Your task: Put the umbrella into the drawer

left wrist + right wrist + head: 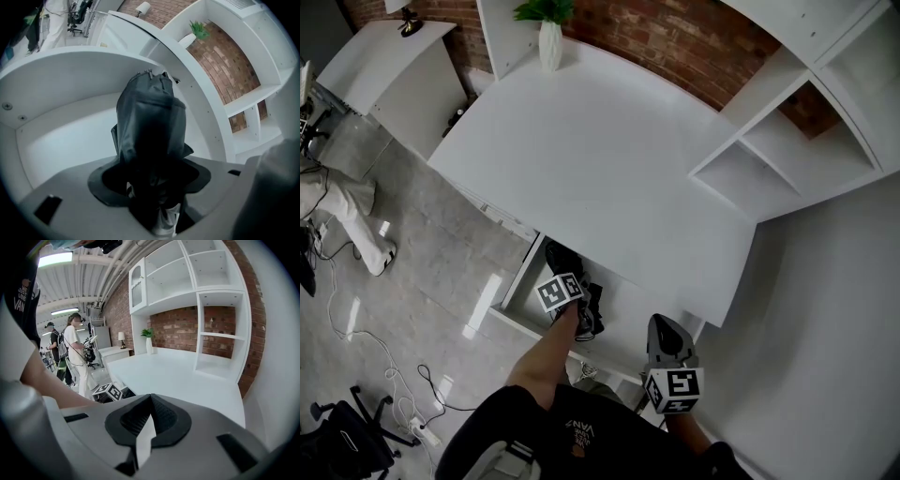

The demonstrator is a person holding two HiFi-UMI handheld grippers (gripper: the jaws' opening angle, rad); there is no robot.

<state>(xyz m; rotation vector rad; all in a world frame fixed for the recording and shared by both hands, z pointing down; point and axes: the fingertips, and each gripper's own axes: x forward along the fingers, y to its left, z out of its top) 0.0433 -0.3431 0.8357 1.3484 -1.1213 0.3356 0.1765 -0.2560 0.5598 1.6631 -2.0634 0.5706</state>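
My left hand-held gripper [152, 187] is clamped on the folded black umbrella [150, 117], which juts ahead of its jaws into the open drawer [61, 136] beneath the table [609, 159]. My right hand-held gripper [149, 416] is closed and empty.

Bright, even light recorded throughout. The ceiling strip lights [55, 258] are blown out; glare patches are seen on the floor [483, 305]. Gripper views are bent at edges, corners blackened. The umbrella [150, 126] is underexposed, blurred close-up.
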